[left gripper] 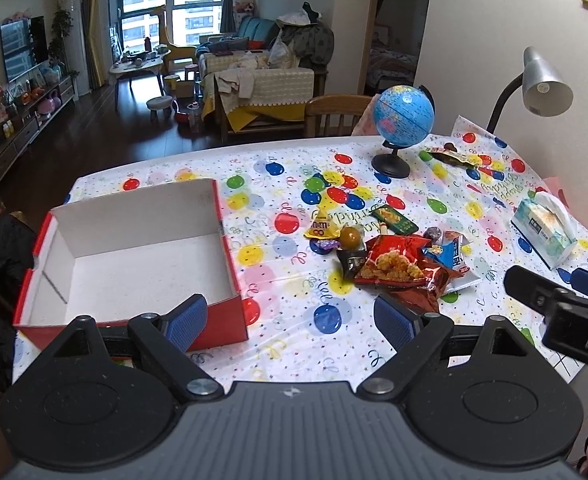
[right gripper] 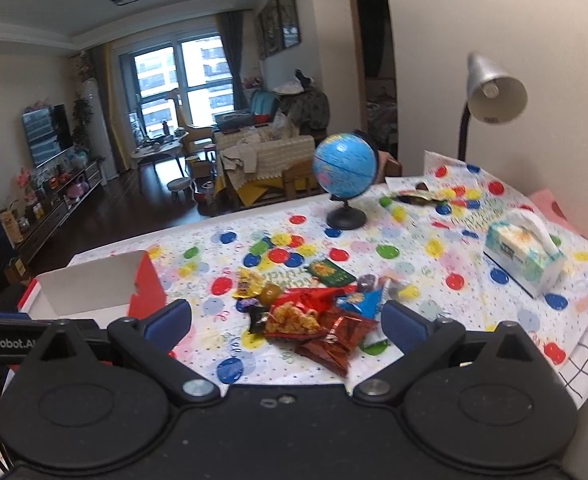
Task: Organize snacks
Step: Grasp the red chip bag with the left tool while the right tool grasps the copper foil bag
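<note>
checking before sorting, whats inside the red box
Nothing: the red box shows only its bare white floor and walls. The strip behind its near wall is hidden.

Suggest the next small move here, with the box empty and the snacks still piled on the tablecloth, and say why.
Probably lower the right gripper onto the red chip bag, the nearest and topmost of the pile. Its fingers stand wide apart with nothing between them and already frame that bag, while the red box sits empty to the left, ready to receive it.
</note>
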### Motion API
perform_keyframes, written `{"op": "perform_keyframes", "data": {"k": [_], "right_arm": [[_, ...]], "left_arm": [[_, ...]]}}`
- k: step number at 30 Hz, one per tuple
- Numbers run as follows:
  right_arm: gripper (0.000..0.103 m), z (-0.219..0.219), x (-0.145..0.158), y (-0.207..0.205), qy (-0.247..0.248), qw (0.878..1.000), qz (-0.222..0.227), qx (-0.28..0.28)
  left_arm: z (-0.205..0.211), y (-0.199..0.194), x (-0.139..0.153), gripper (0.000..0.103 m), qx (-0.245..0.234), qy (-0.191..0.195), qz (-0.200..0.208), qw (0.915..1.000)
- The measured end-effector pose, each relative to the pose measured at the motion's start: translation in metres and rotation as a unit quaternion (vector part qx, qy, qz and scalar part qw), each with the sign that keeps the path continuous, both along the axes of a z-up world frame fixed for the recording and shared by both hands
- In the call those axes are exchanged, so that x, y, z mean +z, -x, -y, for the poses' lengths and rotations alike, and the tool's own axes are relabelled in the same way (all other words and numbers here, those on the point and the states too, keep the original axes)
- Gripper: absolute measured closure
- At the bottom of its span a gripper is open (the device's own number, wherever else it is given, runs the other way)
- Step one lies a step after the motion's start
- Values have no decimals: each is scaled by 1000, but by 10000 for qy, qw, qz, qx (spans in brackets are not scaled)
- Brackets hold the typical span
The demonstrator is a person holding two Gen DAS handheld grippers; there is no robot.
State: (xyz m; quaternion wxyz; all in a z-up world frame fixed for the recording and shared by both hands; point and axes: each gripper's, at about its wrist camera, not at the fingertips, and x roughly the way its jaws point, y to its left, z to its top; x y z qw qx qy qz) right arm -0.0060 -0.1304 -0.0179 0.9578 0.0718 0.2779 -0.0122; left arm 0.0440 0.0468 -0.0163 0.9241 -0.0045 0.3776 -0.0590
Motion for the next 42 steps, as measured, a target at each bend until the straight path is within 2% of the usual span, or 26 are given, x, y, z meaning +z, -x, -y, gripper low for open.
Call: {"op": "perform_keyframes", "data": {"k": [6,11,19,23,28,42], "right_arm": [[7,33,-24,-27,49,9997,-205,146],[12,57,-54,-57,55,9967,-640,502],[16,78,-92,-95,51,9886,-1080,1046],[16,81,-109,-109,73,9821,-1305,1359],[17,81,-130,-126,74,9770,-1534,1476],[17,71,-163,-158,-174,9722,-1824,1459]], "left_arm": [[27,-34,-14,12,45,-47,-65,10000],[59,-71,-29,12,-170,-59,-280,9994],[100,-126,-64,12,-529,-167,-715,9959],[111,-152,-80,12,-751,-39,-958,9926],[127,-182,-100,12,-1007,46,-1344,9858],[144,-229,-137,12,-992,342,-1956,9750]]}}
